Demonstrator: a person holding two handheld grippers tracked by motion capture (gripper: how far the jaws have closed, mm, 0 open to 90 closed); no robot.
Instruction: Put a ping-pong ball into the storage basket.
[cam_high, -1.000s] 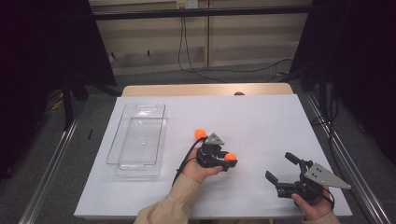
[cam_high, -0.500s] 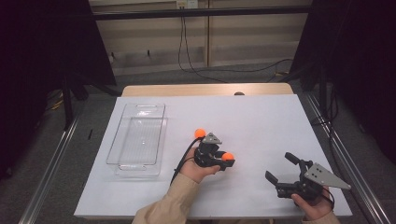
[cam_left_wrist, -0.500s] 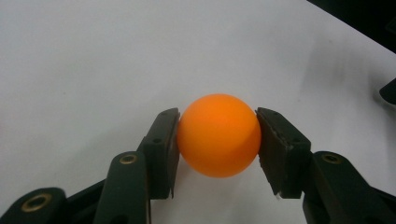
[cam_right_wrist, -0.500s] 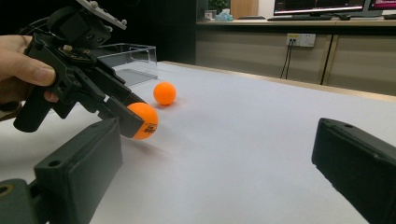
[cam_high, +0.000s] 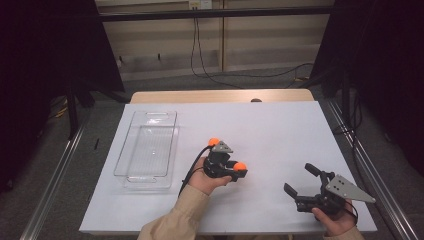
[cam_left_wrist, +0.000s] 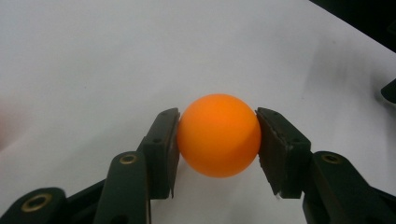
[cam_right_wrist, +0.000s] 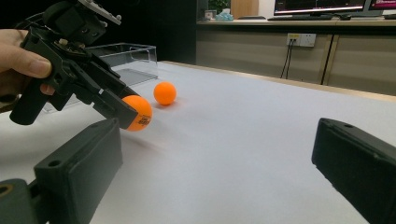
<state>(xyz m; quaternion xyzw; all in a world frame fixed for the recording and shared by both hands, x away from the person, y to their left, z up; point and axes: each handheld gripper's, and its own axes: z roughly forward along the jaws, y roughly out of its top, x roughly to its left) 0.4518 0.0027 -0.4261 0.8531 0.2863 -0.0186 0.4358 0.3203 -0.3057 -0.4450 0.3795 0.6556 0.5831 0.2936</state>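
Held ball: I pinch one orange ping-pong ball (cam_left_wrist: 218, 135) between the two fingers (cam_left_wrist: 161, 149) of the left gripper (cam_high: 239, 169), at the middle of the bench (cam_high: 280, 130), to the right of the tray. In the right gripper view it looks just above the bench, but I cannot tell if it still touches.
Second ball: another orange ping-pong ball (cam_high: 214, 142) lies free on the bench just beyond the left gripper, toward the far side.
Tray: the clear plastic tray (cam_high: 148, 148) stands empty at the left, well apart from both balls.
Right gripper: the right gripper (cam_high: 303, 185) rests at the near right, its fingers (cam_right_wrist: 77, 175) spread with nothing between them.
Risk of slip: the ball is smooth and round, and the pads hold it only at two small spots on its sides. I judge that a quick swing toward the tray can make it pop out and roll off the bench.
Risk of squeeze: the ball is light and thin, so more pressure may dent it or shoot it forward.
Risk of bump: the free ball is near my left hand (cam_high: 204, 178); if I turn carelessly, the gripper or its cable can push it away.
Risk at release: if I let go from too high, the ball can bounce out of the shallow tray.
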